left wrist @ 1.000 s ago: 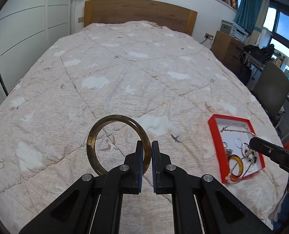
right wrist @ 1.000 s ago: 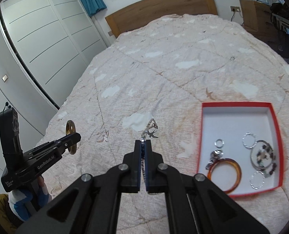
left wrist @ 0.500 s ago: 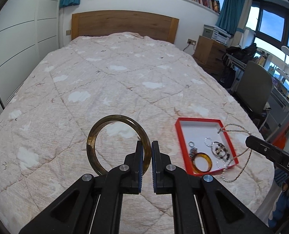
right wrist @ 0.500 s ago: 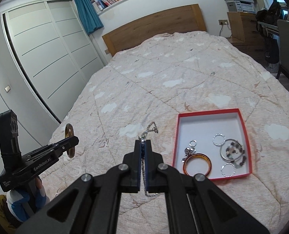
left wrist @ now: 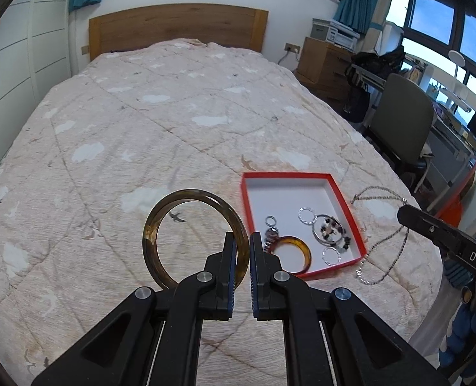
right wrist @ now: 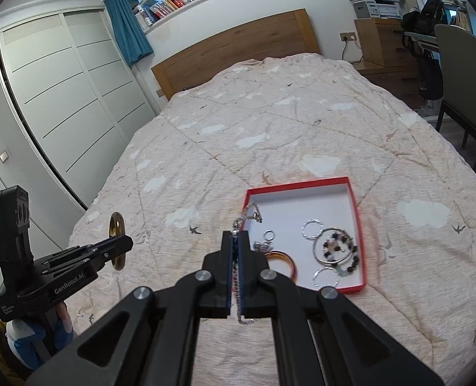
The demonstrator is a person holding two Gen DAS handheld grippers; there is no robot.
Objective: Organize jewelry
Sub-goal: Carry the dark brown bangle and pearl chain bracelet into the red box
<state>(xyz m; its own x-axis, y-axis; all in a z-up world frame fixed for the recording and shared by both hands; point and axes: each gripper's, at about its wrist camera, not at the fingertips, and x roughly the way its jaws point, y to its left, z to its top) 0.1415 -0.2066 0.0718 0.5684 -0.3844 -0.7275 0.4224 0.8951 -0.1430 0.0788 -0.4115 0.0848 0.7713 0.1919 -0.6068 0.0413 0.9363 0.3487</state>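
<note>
1. I am guiding two handheld grippers above a bed point(left wrist: 160, 122) covered with a pale pink quilt printed with clouds and birds. My landmark is the red jewelry box point(left wrist: 302, 222), a shallow open tray with a white floor, resting on the quilt near the foot of the bed.

2. My left gripper point(left wrist: 242, 251) is clamped on the rim of a brown translucent bangle point(left wrist: 186, 234). The bangle stands upright on edge, its opening facing the camera, held in the air above the quilt just left of the box.

3. My right gripper point(right wrist: 237, 241) is clamped on a silver chain necklace point(right wrist: 246, 215). One loop rises past the fingertips over the box's near-left corner, and the rest dangles below the jaws.

4. The box already holds an orange bangle point(left wrist: 291, 251), a beaded bracelet point(left wrist: 331, 231) and several small silver rings point(left wrist: 307, 215).

5. The relation that matters: the box lies ahead of and below both grippers, to the right of the left one and slightly right of the right one. I judge the right gripper nearer, with the chain already overlapping the box edge.

6. I judge the bangle must tip flat to settle inside.
</note>
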